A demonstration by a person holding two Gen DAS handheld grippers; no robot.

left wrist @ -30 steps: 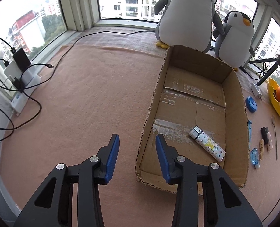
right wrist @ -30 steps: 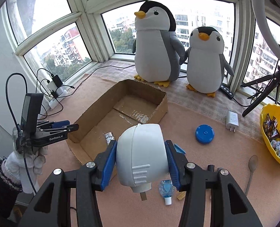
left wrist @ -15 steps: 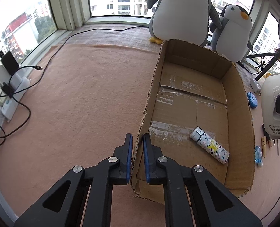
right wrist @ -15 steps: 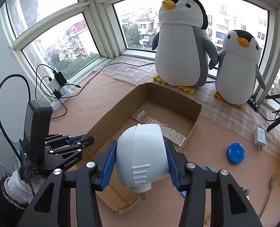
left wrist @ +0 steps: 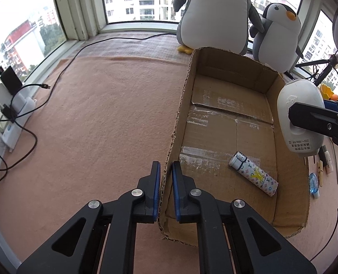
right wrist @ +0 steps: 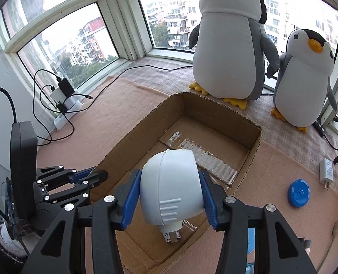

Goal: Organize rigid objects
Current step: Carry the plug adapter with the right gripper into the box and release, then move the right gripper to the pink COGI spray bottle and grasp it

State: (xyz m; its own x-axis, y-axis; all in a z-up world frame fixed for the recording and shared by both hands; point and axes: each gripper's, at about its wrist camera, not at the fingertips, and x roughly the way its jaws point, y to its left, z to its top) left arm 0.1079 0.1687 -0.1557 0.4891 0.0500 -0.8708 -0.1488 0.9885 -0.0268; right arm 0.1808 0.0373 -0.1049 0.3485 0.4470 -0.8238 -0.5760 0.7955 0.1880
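Observation:
An open cardboard box (left wrist: 235,123) lies on the pink mat; it also shows in the right wrist view (right wrist: 187,105). My left gripper (left wrist: 166,189) is shut on the box's near left wall. My right gripper (right wrist: 169,196) is shut on a white rounded plug-in device (right wrist: 171,187) and holds it above the box; the device also shows in the left wrist view (left wrist: 299,105) over the box's right wall. A white patterned tube (left wrist: 253,173) lies inside the box.
Two plush penguins (right wrist: 228,45) stand behind the box. A blue lid (right wrist: 298,193), a white charger (right wrist: 326,171) and a spoon (right wrist: 334,230) lie to the right. A power strip with cables (left wrist: 13,105) sits at the left by the window.
My left gripper closed onto the box's left wall. My right gripper carried the white device leftward, from beside the box to above it.

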